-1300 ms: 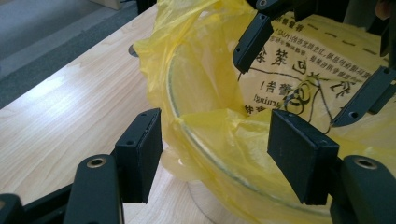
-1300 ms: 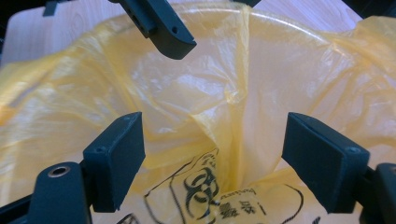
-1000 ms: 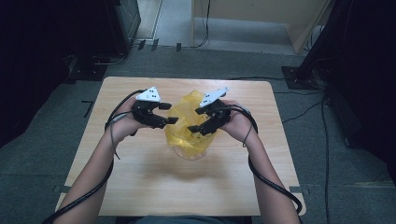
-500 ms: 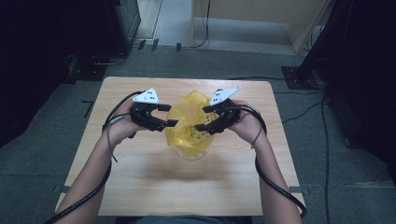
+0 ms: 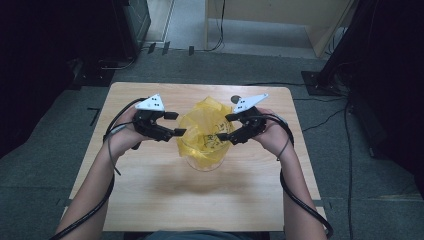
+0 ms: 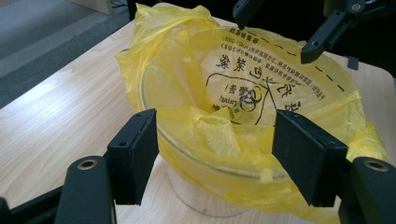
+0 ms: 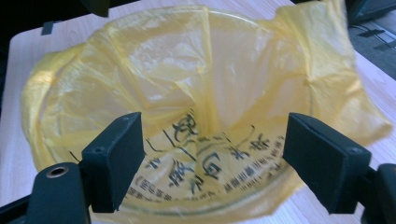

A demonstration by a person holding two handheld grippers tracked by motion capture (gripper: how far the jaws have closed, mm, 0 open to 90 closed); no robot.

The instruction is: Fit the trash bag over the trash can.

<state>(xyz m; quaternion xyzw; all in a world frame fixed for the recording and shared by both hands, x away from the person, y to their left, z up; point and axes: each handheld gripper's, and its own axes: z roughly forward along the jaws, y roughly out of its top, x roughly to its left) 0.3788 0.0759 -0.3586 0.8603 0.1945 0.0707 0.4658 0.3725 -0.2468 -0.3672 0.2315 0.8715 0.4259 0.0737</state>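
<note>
A yellow plastic bag (image 5: 202, 132) with black print lines a clear round bowl (image 6: 205, 198) at the middle of the wooden table (image 5: 150, 200). The bag's edge is folded out over the bowl's rim (image 7: 196, 210). My left gripper (image 5: 176, 124) hovers at the bowl's left side. Its jaws are open, the bagged rim (image 6: 215, 163) lies between its pads (image 6: 135, 154), and they do not press on it. My right gripper (image 5: 225, 127) faces it from the right, open, its pads (image 7: 322, 158) wide apart over the near rim. It also shows beyond the bag in the left gripper view (image 6: 280, 28).
The bare tabletop lies in front of the bowl and to both sides. A small dark round spot (image 5: 235, 98) marks the table behind the bowl. Cables (image 5: 300, 200) trail from both grippers. Black stands (image 5: 345, 60) and floor cables are off the table's right.
My right hand has shifted a little to the right. The bag's mouth lies wider over the bowl than a second ago. The left hand has hardly moved.
</note>
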